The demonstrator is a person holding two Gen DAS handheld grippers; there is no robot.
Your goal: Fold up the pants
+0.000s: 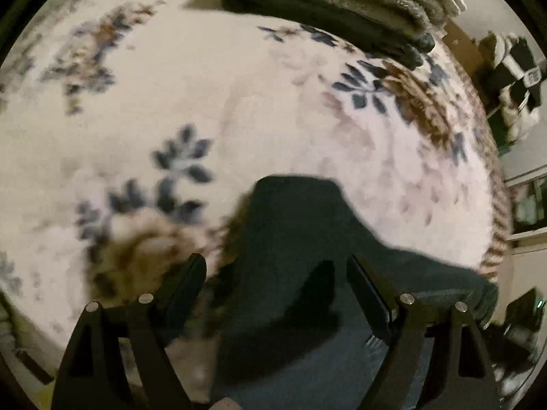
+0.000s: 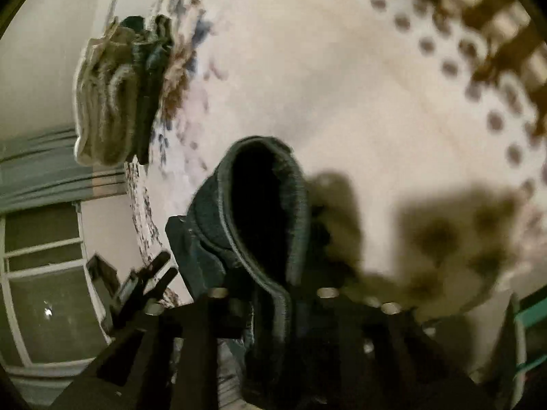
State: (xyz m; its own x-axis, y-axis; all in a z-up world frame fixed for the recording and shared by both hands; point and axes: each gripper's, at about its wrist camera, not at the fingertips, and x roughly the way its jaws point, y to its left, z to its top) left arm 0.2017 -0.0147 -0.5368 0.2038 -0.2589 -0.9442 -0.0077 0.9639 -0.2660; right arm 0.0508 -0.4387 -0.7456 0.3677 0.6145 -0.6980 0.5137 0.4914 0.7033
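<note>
The dark green pants [image 1: 301,239] lie on a cream floral surface [image 1: 205,78]. In the left wrist view my left gripper [image 1: 277,270] is open, its black fingers [image 1: 367,287] spread wide above the cloth, with the pants running between and under them. In the right wrist view my right gripper [image 2: 270,294] is shut on the pants [image 2: 266,212]; a hemmed opening of the cloth loops up in front of it. The left gripper also shows in the right wrist view [image 2: 160,270] at the lower left.
A stack of folded clothes [image 1: 342,3] sits at the far edge of the floral surface, and shows in the right wrist view [image 2: 116,95] at the left. A window [image 2: 44,273] is at the lower left. A patterned brown border [image 2: 495,34] runs at the upper right.
</note>
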